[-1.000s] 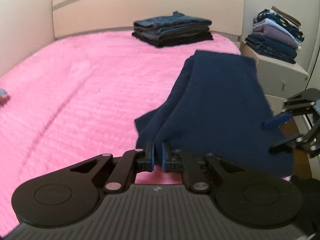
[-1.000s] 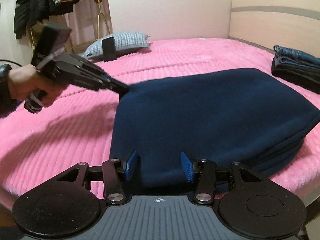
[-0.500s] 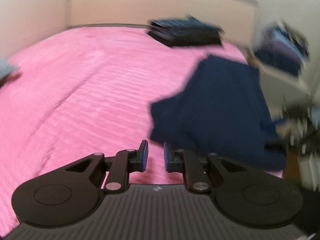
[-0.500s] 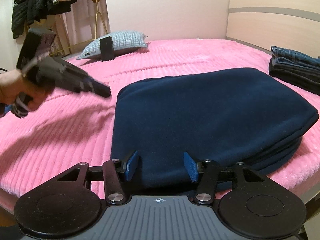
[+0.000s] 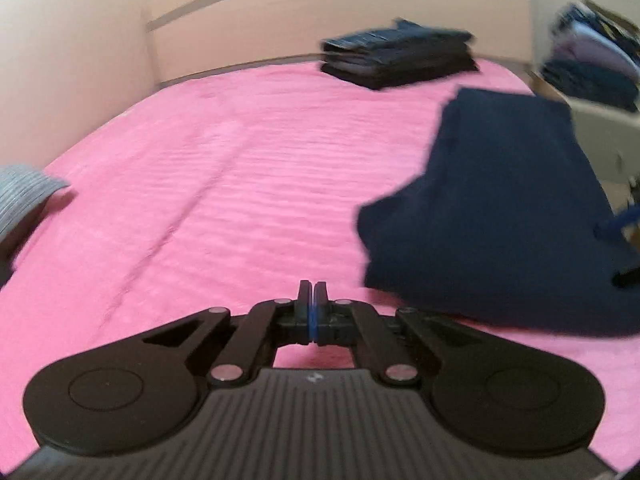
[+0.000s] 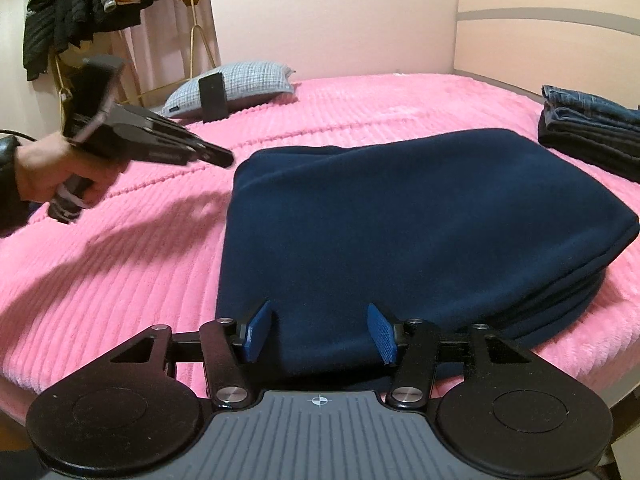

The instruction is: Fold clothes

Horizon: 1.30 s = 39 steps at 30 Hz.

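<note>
The right gripper hangs with jaws parted and empty over the near edge of the folded navy garment, whose long axis runs left-to-right on the pink bed. The left gripper, pinched shut on nothing, sits just off its far left corner, so the right is nearer.

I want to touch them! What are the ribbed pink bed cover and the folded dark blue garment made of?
The ribbed pink bed cover looks like plush, fuzzy fabric: soft raised ridges and a fluffy edge. The folded dark blue garment seems to be fleece: matte, thick and slightly nappy, with rounded folds. Neither can be told for sure.
</note>
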{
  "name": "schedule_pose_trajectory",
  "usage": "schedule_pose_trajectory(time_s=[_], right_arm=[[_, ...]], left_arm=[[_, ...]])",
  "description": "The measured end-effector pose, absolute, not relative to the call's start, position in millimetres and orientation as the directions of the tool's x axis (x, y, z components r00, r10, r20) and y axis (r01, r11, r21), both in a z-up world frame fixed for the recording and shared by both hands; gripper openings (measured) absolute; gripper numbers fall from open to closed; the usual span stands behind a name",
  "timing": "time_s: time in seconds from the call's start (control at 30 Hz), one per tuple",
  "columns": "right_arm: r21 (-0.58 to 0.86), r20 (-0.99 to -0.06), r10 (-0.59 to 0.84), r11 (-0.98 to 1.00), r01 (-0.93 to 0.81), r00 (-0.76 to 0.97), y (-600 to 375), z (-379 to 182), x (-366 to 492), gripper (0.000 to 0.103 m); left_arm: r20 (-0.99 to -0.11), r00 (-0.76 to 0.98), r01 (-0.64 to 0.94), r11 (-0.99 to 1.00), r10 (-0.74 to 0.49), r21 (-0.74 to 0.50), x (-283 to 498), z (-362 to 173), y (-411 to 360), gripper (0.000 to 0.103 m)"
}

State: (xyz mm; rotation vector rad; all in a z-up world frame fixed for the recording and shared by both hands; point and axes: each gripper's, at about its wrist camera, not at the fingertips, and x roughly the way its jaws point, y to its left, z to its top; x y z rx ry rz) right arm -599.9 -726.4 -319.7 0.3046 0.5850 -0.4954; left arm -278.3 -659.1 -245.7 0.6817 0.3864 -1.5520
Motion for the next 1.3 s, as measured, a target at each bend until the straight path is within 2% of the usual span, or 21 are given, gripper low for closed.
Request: schedule_pose_trajectory(time_s=[0.17,0.27,0.37,0.47,0.53,0.63,0.7,0.8,0.83,0.9,0.97,1.23,1.27,1.3], right_arm=[[0.129,-0.591,-0.371,0.833,0.538,0.716,-722.0,-319.3,-596.8,0.06],[0.123,-0.595,-0.371,0.834,0.537,0.713,-720.3,-318.2,-595.6,0.06],[0.134,-0.598,-0.347,0.846,0.517,0.723,-726.3,-318.1,-607.2,0.06],[0.173,-0.605,-0.329,0.834,0.523,0.725,-737.3,-314.3,-622.1,0.06],[0.163,-0.592,-0.355,0.826,0.539,0.723,-745.2,-305.1,-625.5,0.06],[0.109,-0.564,-0.426,0.811,0.575,0.708,-768.4,-296.5,-619.3,0.06],[0.075,-0.567,-0.445,0.81,0.581,0.694,-788.5,-298.1,-612.2,0.06],[-0.034,-0.573,-0.51,0.797,0.603,0.641,-822.2,-305.9,-613.4,0.06],[-0.027,-0.566,-0.521,0.786,0.617,0.639,-835.9,-308.1,-620.5,0.06],[-0.001,-0.554,-0.522,0.78,0.626,0.648,-854.1,-311.4,-632.8,0.059],[0.035,-0.545,-0.502,0.787,0.616,0.672,-863.5,-313.6,-643.1,0.057],[0.04,-0.574,-0.554,0.717,0.696,0.604,-843.2,-306.9,-678.6,0.058],[0.028,-0.581,-0.568,0.701,0.712,0.583,-839.3,-303.8,-684.4,0.065],[0.027,-0.573,-0.574,0.699,0.714,0.584,-831.0,-299.3,-690.1,0.068]], left_arm=[[-0.598,-0.155,0.974,-0.222,-0.786,0.039,-314.4,-229.0,-635.8,0.004],[-0.623,-0.199,0.962,-0.273,-0.756,0.023,-337.9,-242.3,-650.4,0.004],[-0.665,-0.127,0.977,-0.21,-0.735,0.046,-331.8,-262.5,-673.9,0.003],[-0.666,-0.132,0.983,-0.185,-0.734,0.009,-317.9,-263.9,-677.7,0.003],[-0.66,-0.107,0.984,-0.176,-0.743,0.039,-325.3,-253.6,-674.5,0.002],[-0.623,-0.144,0.975,-0.216,-0.769,0.041,-348.1,-234.4,-672.2,0.003],[-0.633,-0.204,0.957,-0.288,-0.747,0.031,-366.6,-234.9,-682.2,0.008],[-0.683,-0.174,0.948,-0.308,-0.71,0.079,-375.2,-255.1,-708.7,0.01],[-0.685,-0.171,0.958,-0.283,-0.708,0.054,-367.7,-259.8,-716.4,0.011],[-0.685,-0.167,0.971,-0.241,-0.709,0.013,-354.9,-262.8,-724.2,0.003],[-0.685,-0.163,0.98,-0.199,-0.71,-0.026,-342.7,-265.2,-731.4,0.003],[-0.692,-0.021,0.981,-0.149,-0.721,0.126,-359.3,-246.3,-696.0,0.004],[-0.688,0.004,0.972,-0.159,-0.726,0.174,-367.9,-242.0,-685.0,0.006],[-0.682,0.028,0.961,-0.169,-0.731,0.221,-376.5,-237.7,-674.0,0.018]])
